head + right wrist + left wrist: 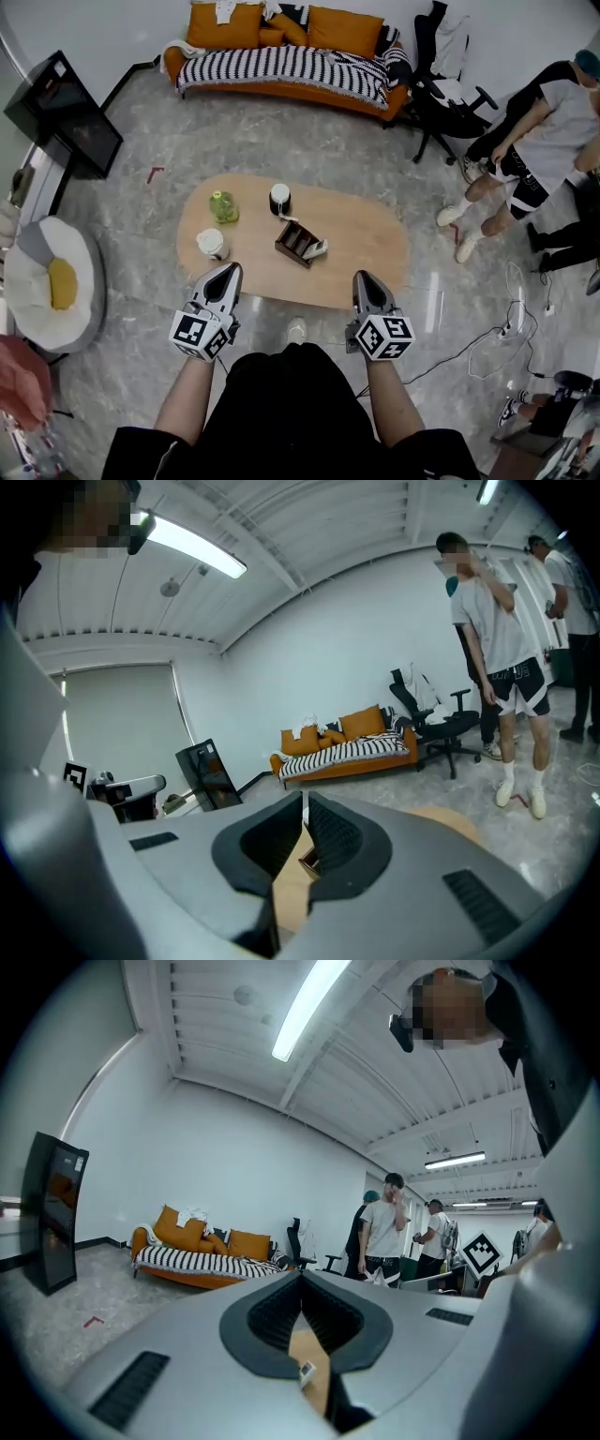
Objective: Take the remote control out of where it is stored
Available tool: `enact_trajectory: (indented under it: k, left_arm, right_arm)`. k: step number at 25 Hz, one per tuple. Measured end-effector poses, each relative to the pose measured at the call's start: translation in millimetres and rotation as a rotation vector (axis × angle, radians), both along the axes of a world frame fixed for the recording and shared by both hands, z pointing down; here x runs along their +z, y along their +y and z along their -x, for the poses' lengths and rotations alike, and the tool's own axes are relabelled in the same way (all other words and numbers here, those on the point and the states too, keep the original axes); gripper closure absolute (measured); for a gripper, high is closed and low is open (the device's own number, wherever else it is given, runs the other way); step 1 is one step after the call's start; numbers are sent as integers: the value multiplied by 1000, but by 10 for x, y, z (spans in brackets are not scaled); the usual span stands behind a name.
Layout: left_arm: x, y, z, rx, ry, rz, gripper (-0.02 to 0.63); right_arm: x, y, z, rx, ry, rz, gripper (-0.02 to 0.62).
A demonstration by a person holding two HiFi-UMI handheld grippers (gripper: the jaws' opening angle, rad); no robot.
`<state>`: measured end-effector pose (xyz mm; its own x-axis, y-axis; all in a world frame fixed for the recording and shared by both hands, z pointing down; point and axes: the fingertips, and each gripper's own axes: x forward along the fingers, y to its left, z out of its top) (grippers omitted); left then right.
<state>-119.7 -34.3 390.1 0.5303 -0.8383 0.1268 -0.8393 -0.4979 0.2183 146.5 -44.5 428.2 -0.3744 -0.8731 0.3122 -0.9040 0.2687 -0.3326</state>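
Observation:
A brown wooden organizer box (298, 243) stands on the oval wooden table (366, 248), right of its middle. A light-coloured remote control (316, 249) sticks out of the box's right end. Both grippers hover over the table's near edge, apart from the box. My left gripper (231, 270) is at the near left with its jaws together and nothing between them. On the near right, my right gripper (362, 277) is likewise shut and empty. In the right gripper view a corner of the box (309, 860) shows through the gap below the shut gripper (305, 800). The left gripper (301, 1279) points over the tabletop.
On the table's left half are a green item (223, 206), a black-and-white cylinder (279, 198) and a white cup (212, 244). An orange sofa (291, 58) lies beyond, a television (64, 114) far left, a white cushion seat (52, 281) left. People and an office chair (441, 94) are at right.

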Motion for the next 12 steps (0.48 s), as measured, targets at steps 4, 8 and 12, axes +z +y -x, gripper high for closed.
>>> enact_trajectory:
  k: [4,8,12]
  left_arm:
    - [160,-193,-203,3,-25,39,600]
    - [382,-342,-299,35,-66,90,600]
    - [704,-519,-347,90,-82,154,600]
  right_arm:
    - [280,-260,-63,-40,5,68,586]
    - [598,-475,-32,-39,-12,152,586]
    - [1037,-653,116,-19,-37,261,584]
